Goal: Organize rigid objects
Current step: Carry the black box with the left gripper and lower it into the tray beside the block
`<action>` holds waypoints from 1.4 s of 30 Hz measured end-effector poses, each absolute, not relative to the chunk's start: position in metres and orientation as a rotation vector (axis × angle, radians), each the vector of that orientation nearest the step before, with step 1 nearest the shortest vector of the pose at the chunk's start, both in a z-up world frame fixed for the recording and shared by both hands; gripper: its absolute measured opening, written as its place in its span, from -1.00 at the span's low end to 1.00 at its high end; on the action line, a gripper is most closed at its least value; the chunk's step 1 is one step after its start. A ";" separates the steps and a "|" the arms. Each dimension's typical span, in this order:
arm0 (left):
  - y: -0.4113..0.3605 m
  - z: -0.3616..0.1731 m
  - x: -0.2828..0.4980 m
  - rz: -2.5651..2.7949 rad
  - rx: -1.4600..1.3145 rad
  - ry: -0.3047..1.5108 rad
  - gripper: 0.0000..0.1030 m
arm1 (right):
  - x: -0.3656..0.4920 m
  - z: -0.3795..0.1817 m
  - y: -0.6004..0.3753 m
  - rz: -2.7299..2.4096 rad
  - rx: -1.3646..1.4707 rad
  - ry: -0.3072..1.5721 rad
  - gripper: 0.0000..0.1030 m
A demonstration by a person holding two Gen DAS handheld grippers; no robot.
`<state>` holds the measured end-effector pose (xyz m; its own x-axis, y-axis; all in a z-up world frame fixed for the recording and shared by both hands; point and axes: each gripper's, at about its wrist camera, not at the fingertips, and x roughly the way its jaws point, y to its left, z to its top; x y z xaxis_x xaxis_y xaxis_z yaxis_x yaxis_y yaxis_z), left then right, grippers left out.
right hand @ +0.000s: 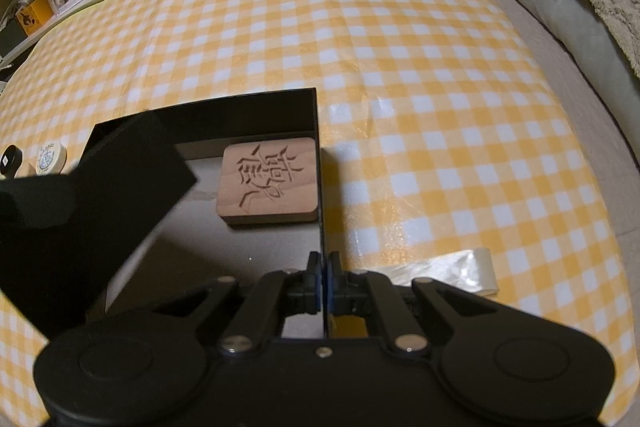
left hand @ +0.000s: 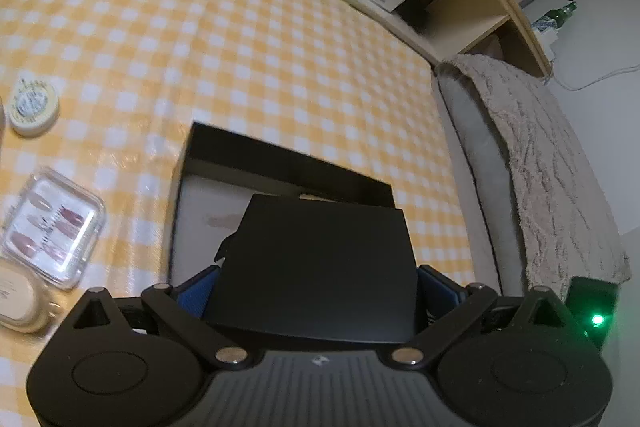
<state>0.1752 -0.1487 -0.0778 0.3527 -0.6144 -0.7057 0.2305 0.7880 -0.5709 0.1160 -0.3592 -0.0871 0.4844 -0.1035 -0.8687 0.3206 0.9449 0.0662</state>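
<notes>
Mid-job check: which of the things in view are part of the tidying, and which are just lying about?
In the job:
- black box, its wall pinched by the right gripper
- carved wooden block inside the box
- flat black box held by the left gripper
- round tin, clear nail case, cream compact

Lying about:
- fluffy blanket
- green bottle
- shelf clutter

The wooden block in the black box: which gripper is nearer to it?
Right. The right gripper pinches the box wall beside the wooden block; the left gripper holds a black box above.
</notes>
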 end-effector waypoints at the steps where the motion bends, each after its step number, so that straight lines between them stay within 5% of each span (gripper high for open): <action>1: -0.152 -0.082 0.174 -0.563 -0.411 1.090 0.94 | 0.116 -0.087 -0.359 -0.261 0.232 1.035 -0.93; 14: -0.162 -0.103 0.169 -0.591 -0.416 1.162 0.97 | 0.115 -0.087 -0.358 -0.262 0.227 1.039 -0.93; 19: -0.162 -0.102 0.170 -0.595 -0.396 1.152 0.67 | 0.116 -0.087 -0.358 -0.262 0.226 1.039 -0.93; 26: -0.152 -0.102 0.168 -0.544 -0.463 1.192 0.59 | 0.115 -0.087 -0.358 -0.263 0.228 1.039 -0.93; 33: -0.136 -0.107 0.167 -0.534 -0.693 1.256 0.20 | 0.115 -0.087 -0.357 -0.264 0.227 1.038 -0.93; 42: -0.145 -0.100 0.150 -0.539 -0.571 1.265 0.11 | 0.115 -0.086 -0.357 -0.264 0.227 1.038 -0.93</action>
<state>0.1498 -0.1452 -0.1003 0.2164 -0.6600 -0.7194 0.0618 0.7446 -0.6646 0.1154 -0.3573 -0.0863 0.4811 -0.1082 -0.8699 0.3209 0.9452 0.0599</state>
